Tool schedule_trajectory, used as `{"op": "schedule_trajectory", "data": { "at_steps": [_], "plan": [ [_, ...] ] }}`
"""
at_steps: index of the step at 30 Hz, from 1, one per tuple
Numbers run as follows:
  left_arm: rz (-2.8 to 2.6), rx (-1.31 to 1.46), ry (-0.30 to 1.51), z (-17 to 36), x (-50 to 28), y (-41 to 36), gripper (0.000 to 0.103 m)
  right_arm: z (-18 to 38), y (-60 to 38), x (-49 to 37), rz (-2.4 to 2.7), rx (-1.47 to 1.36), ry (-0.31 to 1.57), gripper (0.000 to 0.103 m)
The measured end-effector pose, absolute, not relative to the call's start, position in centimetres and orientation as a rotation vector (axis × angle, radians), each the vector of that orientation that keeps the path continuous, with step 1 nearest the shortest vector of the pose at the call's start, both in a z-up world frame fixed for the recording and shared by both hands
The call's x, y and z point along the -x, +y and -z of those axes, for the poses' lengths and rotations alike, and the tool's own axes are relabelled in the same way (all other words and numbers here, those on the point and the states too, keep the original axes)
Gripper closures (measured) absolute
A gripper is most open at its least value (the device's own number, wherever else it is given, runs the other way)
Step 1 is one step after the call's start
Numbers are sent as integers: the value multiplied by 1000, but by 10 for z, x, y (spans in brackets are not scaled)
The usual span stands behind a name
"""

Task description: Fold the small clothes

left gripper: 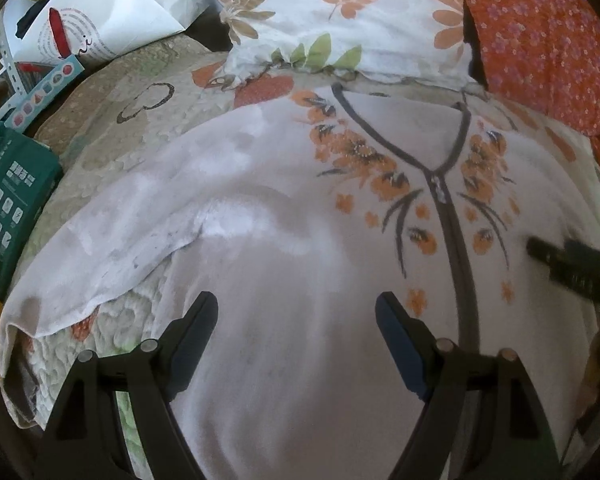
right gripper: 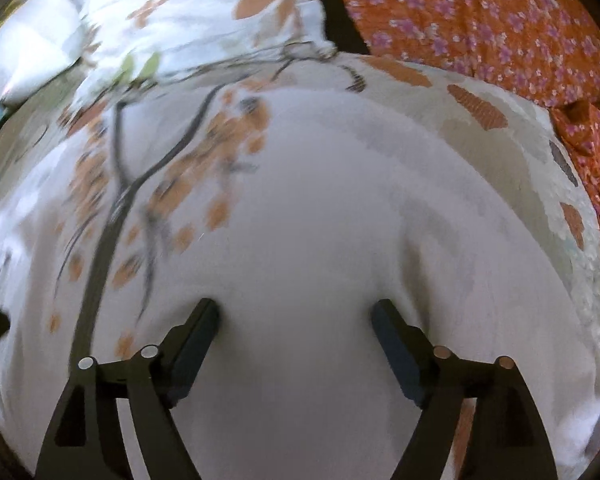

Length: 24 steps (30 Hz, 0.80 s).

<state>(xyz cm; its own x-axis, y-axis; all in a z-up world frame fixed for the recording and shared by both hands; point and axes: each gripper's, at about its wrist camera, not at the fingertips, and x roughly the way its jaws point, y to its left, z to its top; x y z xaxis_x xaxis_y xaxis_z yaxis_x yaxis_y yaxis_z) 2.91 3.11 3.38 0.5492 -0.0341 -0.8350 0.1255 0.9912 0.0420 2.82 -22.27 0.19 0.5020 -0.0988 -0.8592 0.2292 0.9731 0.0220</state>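
A white top [left gripper: 284, 240] with orange flower print and a dark neckline and placket lies spread flat on a quilted bedspread [left gripper: 148, 132]. Its left sleeve [left gripper: 112, 248] lies out to the left. My left gripper [left gripper: 296, 308] is open and empty just above the top's left half. My right gripper [right gripper: 296, 312] is open and empty over the top's [right gripper: 320, 220] plain right half; its dark fingers [left gripper: 572, 264] show at the right edge of the left wrist view.
A floral pillow [left gripper: 340, 12] lies beyond the neckline. An orange flowered cloth [left gripper: 540, 40] lies at the right, also in the right wrist view [right gripper: 480, 20]. White paper bags [left gripper: 100, 12] and a green package [left gripper: 8, 184] sit at the left.
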Motion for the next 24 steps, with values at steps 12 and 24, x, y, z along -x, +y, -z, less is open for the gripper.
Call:
{"op": "schedule_trajectory", "data": {
  "at_steps": [12, 24],
  "plan": [
    [92, -15, 1068, -20, -54, 36, 23, -33, -266, -108, 163, -182, 977, 59],
    [67, -12, 1072, -20, -59, 53, 23, -12, -230, -231, 321, 93, 1071, 29]
  ]
}}
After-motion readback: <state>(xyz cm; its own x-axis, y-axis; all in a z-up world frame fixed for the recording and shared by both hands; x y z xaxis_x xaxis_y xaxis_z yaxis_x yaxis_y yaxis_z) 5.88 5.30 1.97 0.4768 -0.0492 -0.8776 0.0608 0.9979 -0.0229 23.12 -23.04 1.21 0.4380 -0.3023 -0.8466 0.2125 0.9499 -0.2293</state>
